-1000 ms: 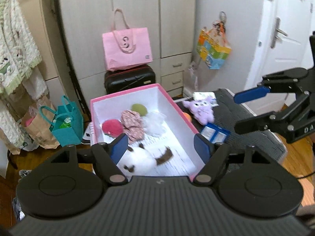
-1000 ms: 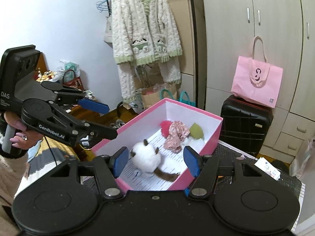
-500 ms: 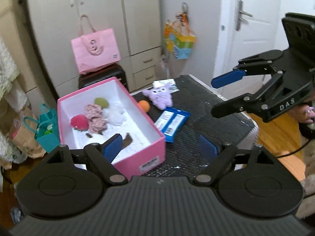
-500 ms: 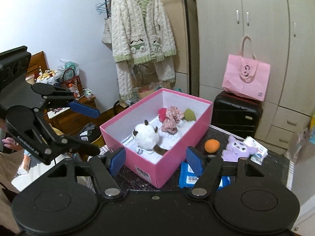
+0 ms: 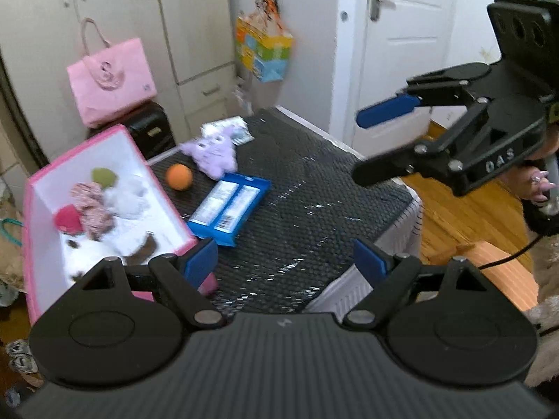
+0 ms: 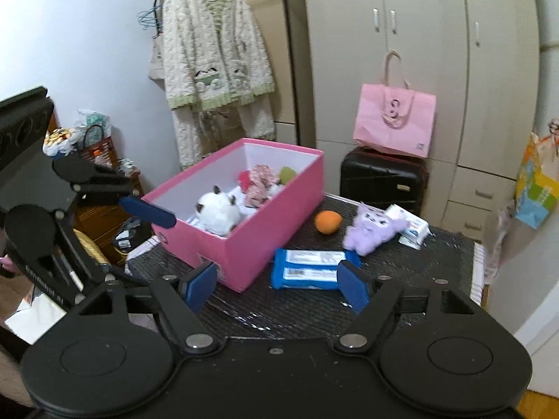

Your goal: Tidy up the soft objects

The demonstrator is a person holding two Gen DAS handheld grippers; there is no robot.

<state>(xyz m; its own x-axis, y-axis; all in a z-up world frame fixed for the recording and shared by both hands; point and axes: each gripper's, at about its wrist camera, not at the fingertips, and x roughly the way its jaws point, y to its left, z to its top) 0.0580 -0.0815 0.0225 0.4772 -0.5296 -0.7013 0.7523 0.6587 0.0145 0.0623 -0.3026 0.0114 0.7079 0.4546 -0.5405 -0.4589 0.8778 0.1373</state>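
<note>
A pink box (image 6: 244,241) stands on the dark tabletop (image 6: 436,265), at its left end in the right wrist view. Inside the box lie a white plush (image 6: 218,213), a patterned pink cloth (image 6: 260,183), a red ball (image 5: 68,218) and a green ball (image 6: 287,174); a pale fluffy piece beside them is too blurred to name. Outside the box, on the tabletop, an orange ball (image 6: 327,221) sits near the box's right wall, a purple plush (image 6: 370,232) lies just right of the ball, and a blue wipes pack (image 6: 307,269) lies in front of both. A white tissue pack (image 6: 412,227) touches the purple plush's far side. The left gripper (image 5: 284,262) has its fingers spread wide with nothing between them. The right gripper (image 6: 276,284) is opening, its fingers also bare. Both hang above the tabletop's near edge.
</note>
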